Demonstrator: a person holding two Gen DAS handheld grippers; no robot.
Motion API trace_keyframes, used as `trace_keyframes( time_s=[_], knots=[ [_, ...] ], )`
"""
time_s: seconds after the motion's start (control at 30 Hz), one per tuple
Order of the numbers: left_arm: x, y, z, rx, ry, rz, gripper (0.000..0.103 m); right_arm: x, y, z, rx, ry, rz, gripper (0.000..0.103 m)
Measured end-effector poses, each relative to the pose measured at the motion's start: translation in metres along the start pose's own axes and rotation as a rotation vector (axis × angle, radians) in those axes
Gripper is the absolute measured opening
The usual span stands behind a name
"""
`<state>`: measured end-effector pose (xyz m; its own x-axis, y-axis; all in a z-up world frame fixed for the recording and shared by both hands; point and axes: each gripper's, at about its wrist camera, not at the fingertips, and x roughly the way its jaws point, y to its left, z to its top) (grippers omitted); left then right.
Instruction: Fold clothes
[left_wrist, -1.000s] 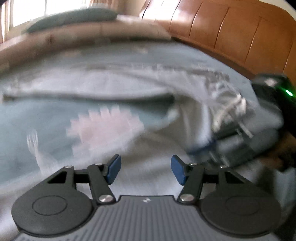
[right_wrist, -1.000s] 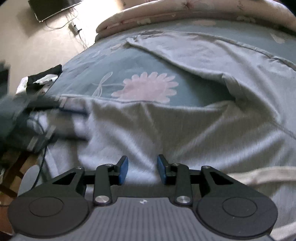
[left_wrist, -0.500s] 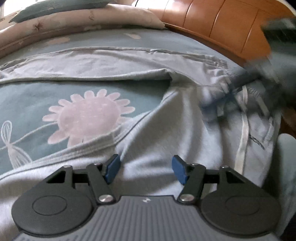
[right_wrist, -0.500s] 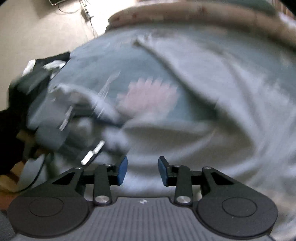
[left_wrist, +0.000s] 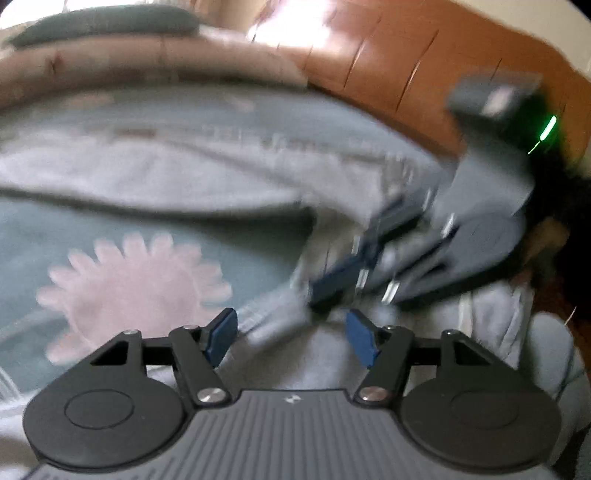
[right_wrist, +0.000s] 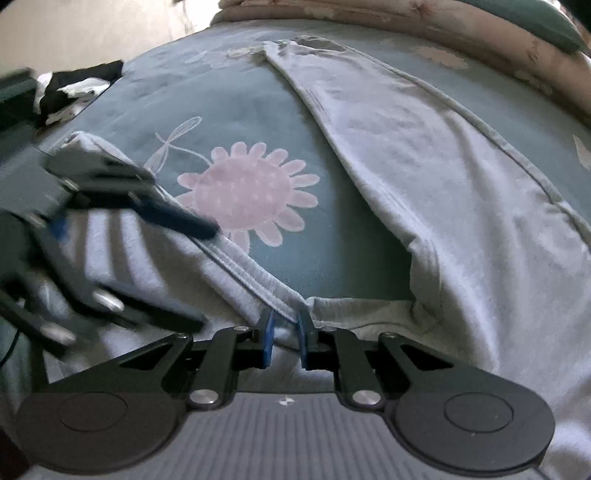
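Note:
Light grey trousers (right_wrist: 461, 184) lie spread on a blue-green bed sheet (right_wrist: 332, 258) with a pink flower print. My right gripper (right_wrist: 286, 332) is shut on the ribbed hem (right_wrist: 255, 280) of the nearer leg. In the left wrist view the same gripper (left_wrist: 332, 284) shows blurred, just ahead of my left gripper (left_wrist: 291, 332), which is open above the grey cloth (left_wrist: 184, 173). In the right wrist view the left gripper (right_wrist: 203, 277) comes in from the left, open, with its fingers on either side of the same leg.
A wooden headboard (left_wrist: 406, 74) runs along the bed's far right side. Pillows (left_wrist: 110, 22) and a pinkish quilt (right_wrist: 480, 40) lie at the head. Dark clothes (right_wrist: 81, 85) are piled past the bed's left edge.
My right gripper has shut on the hem; it was open before. Both grippers have come close together over the nearer leg. The left one stays open.

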<state>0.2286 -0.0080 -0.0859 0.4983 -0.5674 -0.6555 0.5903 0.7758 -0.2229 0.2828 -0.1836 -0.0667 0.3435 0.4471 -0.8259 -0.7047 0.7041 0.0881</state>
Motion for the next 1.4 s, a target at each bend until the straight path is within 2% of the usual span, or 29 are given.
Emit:
trace_keyframes(
  time_s=[0.07, 0.17, 0.2, 0.37, 0.47, 0.57, 0.7, 0.77, 0.87, 0.97, 1.0, 1.1, 1.27, 1.4],
  knots=[
    [0.005, -0.003, -0.007, 0.029, 0.007, 0.010, 0.067, -0.006, 0.001, 0.007, -0.076, -0.025, -0.018, 0.017],
    [0.003, 0.002, -0.009, -0.002, -0.001, -0.009, 0.067, -0.004, 0.001, 0.020, -0.215, -0.049, -0.009, 0.020],
    [0.002, 0.004, -0.009, -0.012, -0.003, -0.017, 0.067, 0.000, 0.001, 0.024, -0.261, -0.040, 0.006, 0.023],
    [0.001, 0.009, -0.010, -0.024, -0.011, -0.039, 0.067, 0.023, -0.001, 0.030, -0.449, 0.089, 0.098, 0.025],
    [-0.005, 0.011, -0.004, -0.010, -0.008, -0.030, 0.068, 0.029, -0.008, 0.035, -0.468, 0.123, 0.156, 0.025],
    [-0.016, 0.020, 0.006, 0.045, -0.009, 0.025, 0.068, 0.028, -0.015, 0.043, -0.466, 0.148, 0.197, 0.026],
    [-0.014, 0.044, 0.013, 0.097, 0.081, 0.096, 0.067, 0.033, -0.025, 0.047, -0.475, 0.191, 0.245, 0.029],
    [-0.009, 0.056, 0.012, 0.094, 0.138, 0.093, 0.067, 0.033, -0.032, 0.052, -0.452, 0.210, 0.275, 0.029],
    [-0.010, 0.063, 0.011, 0.085, 0.146, 0.053, 0.067, 0.037, -0.039, 0.051, -0.416, 0.226, 0.305, 0.031],
    [-0.011, 0.069, 0.010, 0.046, 0.130, 0.031, 0.070, 0.035, -0.035, 0.047, -0.431, 0.211, 0.300, 0.031],
    [-0.011, 0.069, 0.009, 0.040, 0.123, 0.030, 0.071, 0.033, -0.031, 0.045, -0.446, 0.202, 0.284, 0.028],
    [-0.009, 0.064, 0.009, 0.053, 0.117, 0.048, 0.071, 0.029, -0.018, 0.040, -0.491, 0.176, 0.235, 0.006],
    [-0.015, 0.067, 0.014, 0.035, 0.108, 0.093, 0.071, 0.021, 0.001, 0.032, -0.555, 0.128, 0.151, 0.004],
    [-0.028, 0.074, 0.017, 0.011, 0.084, 0.132, 0.071, 0.027, -0.011, 0.044, -0.468, 0.056, 0.058, 0.004]
  ],
)
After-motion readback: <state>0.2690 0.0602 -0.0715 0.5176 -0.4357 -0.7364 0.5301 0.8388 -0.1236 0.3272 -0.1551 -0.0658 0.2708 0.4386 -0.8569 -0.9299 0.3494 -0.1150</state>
